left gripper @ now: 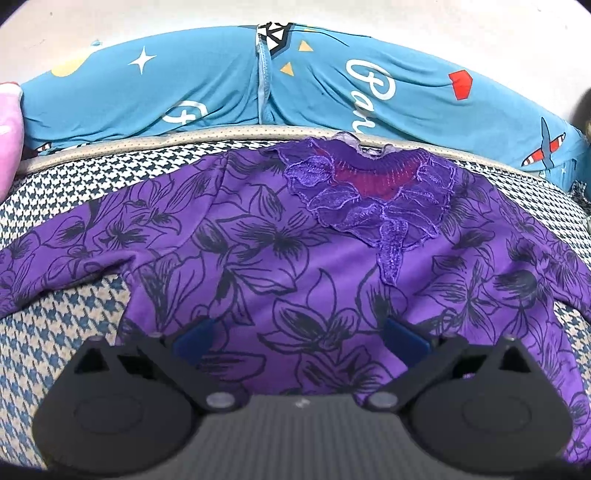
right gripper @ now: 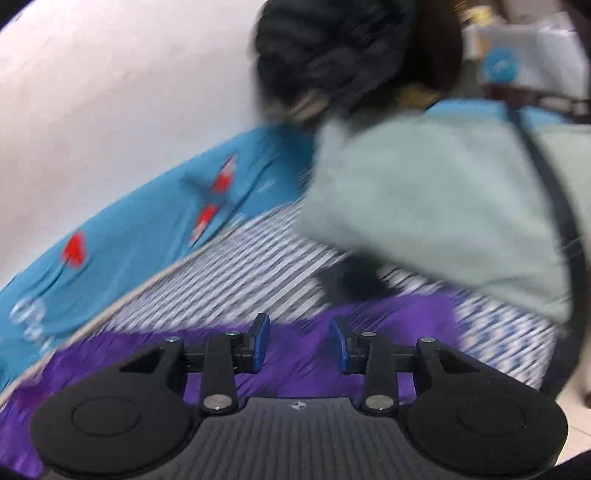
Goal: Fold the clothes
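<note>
1. In the left wrist view, a purple top (left gripper: 295,251) printed with dark flower outlines is seen spread flat on a houndstooth cover (left gripper: 74,332), its neckline turned away from the camera.
2. A lace flower panel (left gripper: 376,199) is sewn at the neckline, and a sleeve is stretched out to each side.
3. The left gripper (left gripper: 301,338) is held over the lower body of the top, its jaws spread wide and nothing caught between the blue pads (left gripper: 406,338); whether the pads touch the cloth cannot be told.
4. Beyond the cover's beige piped edge (left gripper: 221,134), a blue sheet (left gripper: 424,107) with stars, lettering and red shapes is bunched along a pale wall (left gripper: 443,22).
5. A pink soft item (left gripper: 9,129) is seen at the left edge.
6. In the right wrist view, which is heavily blurred, the right gripper (right gripper: 299,345) is held above the purple top (right gripper: 295,369) with its jaws parted and empty.
7. The houndstooth cover (right gripper: 258,266) and the blue sheet (right gripper: 129,240) are seen beyond it, below the pale wall (right gripper: 110,92).
8. A person in a pale green sleeve (right gripper: 424,206) is leaned over the cover at the right, with dark hair (right gripper: 332,48) at the top of the view.
9. A dark strap (right gripper: 554,206) is seen running down across the pale green garment.
</note>
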### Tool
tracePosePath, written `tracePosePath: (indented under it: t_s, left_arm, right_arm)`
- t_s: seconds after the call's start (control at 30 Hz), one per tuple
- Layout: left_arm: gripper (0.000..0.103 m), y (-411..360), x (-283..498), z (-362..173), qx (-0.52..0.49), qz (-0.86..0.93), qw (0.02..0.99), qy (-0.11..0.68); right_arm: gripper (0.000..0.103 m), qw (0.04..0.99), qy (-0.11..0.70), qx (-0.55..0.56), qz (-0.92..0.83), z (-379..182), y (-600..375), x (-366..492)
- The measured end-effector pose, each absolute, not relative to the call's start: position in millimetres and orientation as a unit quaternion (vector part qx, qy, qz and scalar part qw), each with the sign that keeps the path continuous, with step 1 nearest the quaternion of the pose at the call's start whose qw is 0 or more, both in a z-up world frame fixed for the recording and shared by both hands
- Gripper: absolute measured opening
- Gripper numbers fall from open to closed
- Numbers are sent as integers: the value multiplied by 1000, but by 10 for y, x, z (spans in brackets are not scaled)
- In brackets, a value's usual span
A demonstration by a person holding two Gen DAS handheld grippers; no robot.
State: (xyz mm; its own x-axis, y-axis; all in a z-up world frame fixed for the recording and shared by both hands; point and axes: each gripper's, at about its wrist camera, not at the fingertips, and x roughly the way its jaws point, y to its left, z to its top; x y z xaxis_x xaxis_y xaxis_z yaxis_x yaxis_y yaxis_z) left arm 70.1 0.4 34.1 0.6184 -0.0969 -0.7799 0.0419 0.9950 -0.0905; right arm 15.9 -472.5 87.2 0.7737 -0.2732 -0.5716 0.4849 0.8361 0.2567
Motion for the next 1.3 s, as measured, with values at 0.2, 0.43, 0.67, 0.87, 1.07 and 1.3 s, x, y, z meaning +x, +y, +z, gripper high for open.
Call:
tracePosePath:
  t_s: [0.2, 0.43, 0.67, 0.87, 1.07, 1.3]
  left_arm:
    - [102, 35, 518, 332, -37, -52, 897, 437]
    - [103, 34, 247, 250, -24, -63, 892, 446]
    - [103, 33, -39, 197, -10, -75, 894, 442]
    - [103, 75, -234, 154, -17, -91, 892, 444]
    - [103, 111, -329, 112, -9, -84, 891, 446]
    - [103, 211, -376, 78, -14, -65, 891, 449]
  right_arm:
    - [37, 909, 354, 195, -103, 686, -4321, 303]
    - [53, 900, 399, 165, -56, 619, -3991, 189]
    - [57, 888, 423, 167, -65, 572, -3901, -126]
    - [58, 882, 421, 202, -65, 522, -3956, -416]
    - [58, 878, 429, 202, -66, 452, -3866, -572]
    - [58, 868, 440, 208, -96, 344, -3780, -700]
